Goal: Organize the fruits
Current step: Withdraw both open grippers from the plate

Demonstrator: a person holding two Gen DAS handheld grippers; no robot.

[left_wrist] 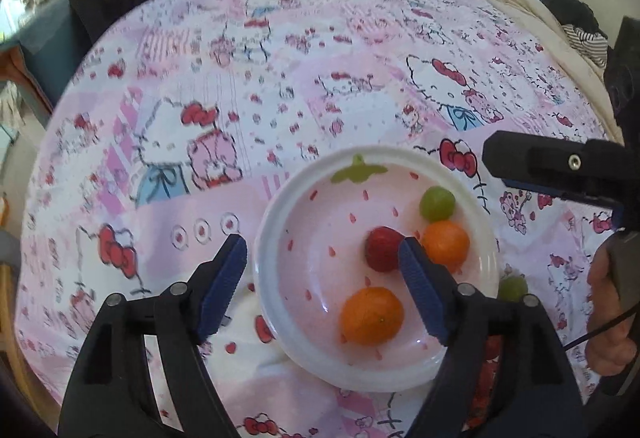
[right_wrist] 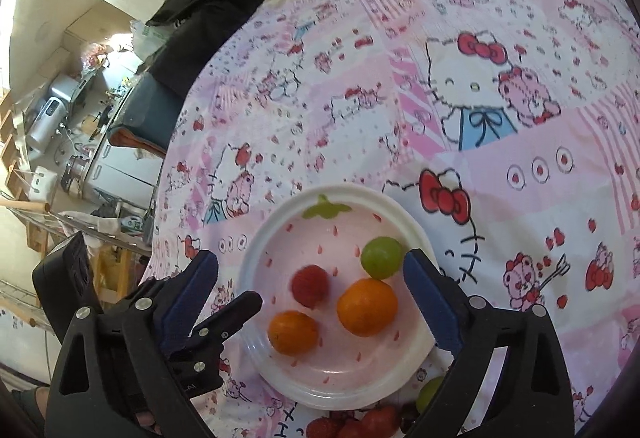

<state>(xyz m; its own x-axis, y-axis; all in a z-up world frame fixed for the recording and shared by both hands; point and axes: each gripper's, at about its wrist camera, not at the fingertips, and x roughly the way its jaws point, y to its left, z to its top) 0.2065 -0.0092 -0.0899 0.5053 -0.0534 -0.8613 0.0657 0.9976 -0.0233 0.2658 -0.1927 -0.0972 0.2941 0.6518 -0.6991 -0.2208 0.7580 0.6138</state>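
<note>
Pink cartoon bedsheet (left_wrist: pixel 280 78) underneath; both grippers, left gripper (left_wrist: pixel 322 266) and right gripper (right_wrist: pixel 310 278), released, holding nothing; I'd fetch the stray grape (left_wrist: pixel 512 288) beside the plate (left_wrist: pixel 276 278) next.

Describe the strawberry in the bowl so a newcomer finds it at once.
On the pink cartoon-cat bedspread sits a white bowl with a strawberry print. Inside are two oranges, one green grape and the strawberry, near the middle. It is the bowl's only red, rough-skinned fruit.

White-rimmed pink bowl (right_wrist: pixel 256 262) with red seed marks between the jaws, two oranges (right_wrist: pixel 367 306), green grape (right_wrist: pixel 381 257), red strawberry (right_wrist: pixel 310 285), pink cartoon-cat bedsheet (right_wrist: pixel 400 86) beyond
</note>
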